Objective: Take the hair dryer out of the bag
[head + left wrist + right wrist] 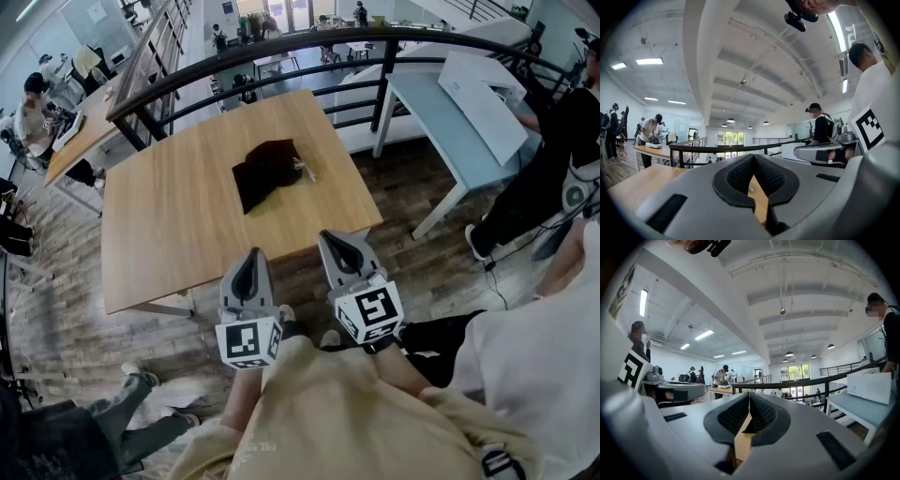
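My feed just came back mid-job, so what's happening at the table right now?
A person holds the left gripper and right gripper side by side, level, at the near edge of the wooden table. Both have their jaws together and hold nothing. The black bag lies alone near the table's middle, with neither gripper touching it. No hair dryer shows outside it.

No legible text, labels, brands or numbers anywhere.

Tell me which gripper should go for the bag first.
Right, marginally: the pale cord on the bag lies nearer the right gripper than the left gripper. Both are shut, empty.
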A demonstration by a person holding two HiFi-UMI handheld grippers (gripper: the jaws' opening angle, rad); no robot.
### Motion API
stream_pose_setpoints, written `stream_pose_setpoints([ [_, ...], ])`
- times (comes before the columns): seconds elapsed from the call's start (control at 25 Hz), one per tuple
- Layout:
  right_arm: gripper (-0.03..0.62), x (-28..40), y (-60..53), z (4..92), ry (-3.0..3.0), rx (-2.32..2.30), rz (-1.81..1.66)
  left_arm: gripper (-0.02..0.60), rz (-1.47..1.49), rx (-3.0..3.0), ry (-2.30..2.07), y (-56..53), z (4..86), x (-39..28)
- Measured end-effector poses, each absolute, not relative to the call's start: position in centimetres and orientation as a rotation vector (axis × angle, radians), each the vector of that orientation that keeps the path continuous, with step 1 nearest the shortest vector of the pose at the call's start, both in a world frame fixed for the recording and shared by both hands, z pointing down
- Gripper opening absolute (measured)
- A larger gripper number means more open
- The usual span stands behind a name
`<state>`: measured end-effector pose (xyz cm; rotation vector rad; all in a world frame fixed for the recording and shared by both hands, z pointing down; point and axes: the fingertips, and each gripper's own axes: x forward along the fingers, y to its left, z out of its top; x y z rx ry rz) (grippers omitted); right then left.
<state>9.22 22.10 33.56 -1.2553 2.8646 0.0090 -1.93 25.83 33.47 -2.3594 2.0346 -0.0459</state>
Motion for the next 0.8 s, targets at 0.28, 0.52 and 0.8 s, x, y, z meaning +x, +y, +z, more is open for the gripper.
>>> stream_pose_setpoints([
  [0.28, 0.015, 10.7, 21.4, 35.2, 2.851, -1.315, -0.05, 0.012, -0.057, -2.362, 2.053, 24.6, 34.3, -1.6],
  [0.52, 0.015, 11.7, 19.2, 35.4, 2.81, -1.361, -0.12, 0.012, -0.068, -2.41, 2.029, 22.7, 34.5, -0.5],
  [0.8, 0.017, 8.9, 15.7, 35.4, 2.848, -1.321, -0.13, 0.012, -0.072, -2.431, 2.034, 18.8, 34.8, -2.1],
])
